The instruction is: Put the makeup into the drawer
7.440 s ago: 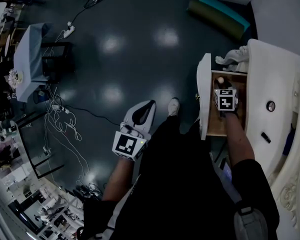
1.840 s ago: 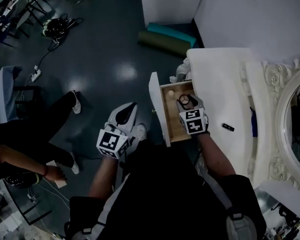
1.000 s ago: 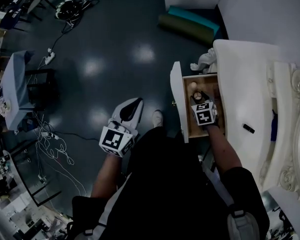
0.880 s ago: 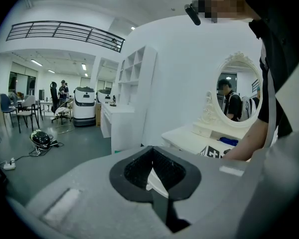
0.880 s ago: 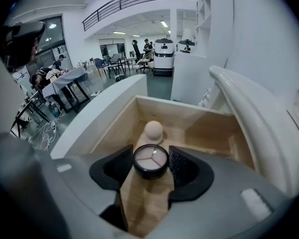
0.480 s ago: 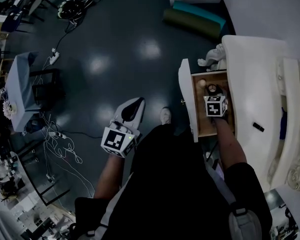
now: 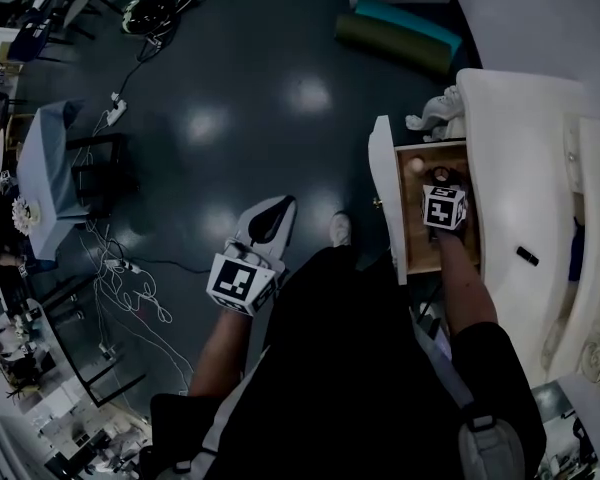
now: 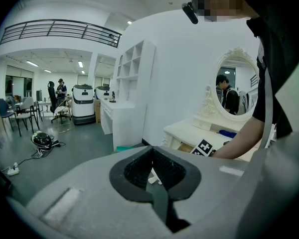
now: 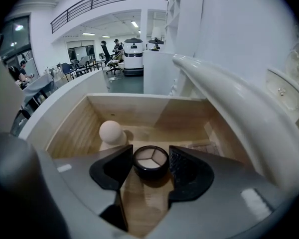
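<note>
- Dark glossy floor (image 7: 230, 88) fills most of the head view, with a white dressing surface (image 7: 520, 158) along the right edge and its drawer (image 9: 79, 128) pulled open
- Right claw (image 9: 150, 153) is down inside the drawer, and its jaws are closed partway on a round black compact (image 9: 150, 164) with three pale pans; both pads touch its sides
- Compact sits squarely between the pads at the claw's tip, over the wooden drawer floor; whether its base already rests on the wood I cannot tell
- Being round, it has no long axis to line up, so the coming move likely turns only on the gap below it: a short drop, then the jaws part
- Just beyond the compact, to its left, a beige rounded sponge (image 9: 111, 132) stands near the back wall, close but apart from it, so it should not get in the way
- Left claw (image 7: 278, 213) has its jaws fully together with nothing in them, and it hangs over the floor, well apart from the drawer
- Right hand is the nearer one by far, so the placing is its job alone
- Further out, a small black item (image 7: 526, 256) lies on the white surface
</note>
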`<state>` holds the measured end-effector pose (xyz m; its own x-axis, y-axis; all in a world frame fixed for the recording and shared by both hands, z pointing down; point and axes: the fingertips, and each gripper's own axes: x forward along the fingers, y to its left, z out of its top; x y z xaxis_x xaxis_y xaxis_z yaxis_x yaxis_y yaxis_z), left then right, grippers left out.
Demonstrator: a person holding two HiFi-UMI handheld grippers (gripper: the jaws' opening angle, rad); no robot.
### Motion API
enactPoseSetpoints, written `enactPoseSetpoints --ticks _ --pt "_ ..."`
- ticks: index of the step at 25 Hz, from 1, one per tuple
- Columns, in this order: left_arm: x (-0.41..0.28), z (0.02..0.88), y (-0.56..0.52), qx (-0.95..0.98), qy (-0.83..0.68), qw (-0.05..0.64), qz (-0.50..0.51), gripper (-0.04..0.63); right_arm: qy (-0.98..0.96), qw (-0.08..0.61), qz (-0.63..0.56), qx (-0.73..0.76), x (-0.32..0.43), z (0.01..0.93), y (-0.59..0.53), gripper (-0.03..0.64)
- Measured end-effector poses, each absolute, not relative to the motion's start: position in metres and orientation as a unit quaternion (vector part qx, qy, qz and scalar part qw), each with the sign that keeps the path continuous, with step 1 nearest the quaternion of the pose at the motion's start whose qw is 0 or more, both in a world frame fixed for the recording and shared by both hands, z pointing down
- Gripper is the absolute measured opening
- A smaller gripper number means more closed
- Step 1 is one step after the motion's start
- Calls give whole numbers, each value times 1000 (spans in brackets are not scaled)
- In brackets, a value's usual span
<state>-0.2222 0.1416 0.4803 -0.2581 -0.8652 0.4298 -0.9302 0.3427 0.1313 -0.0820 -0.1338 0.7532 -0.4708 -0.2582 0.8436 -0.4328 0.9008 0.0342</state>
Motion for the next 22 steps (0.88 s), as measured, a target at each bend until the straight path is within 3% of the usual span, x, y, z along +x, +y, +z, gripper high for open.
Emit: enactPoseSetpoints --ticks 22 --pt "-223 481 129 575 -785 219 68 5 -848 477 111 205 -63 765 -134 262"
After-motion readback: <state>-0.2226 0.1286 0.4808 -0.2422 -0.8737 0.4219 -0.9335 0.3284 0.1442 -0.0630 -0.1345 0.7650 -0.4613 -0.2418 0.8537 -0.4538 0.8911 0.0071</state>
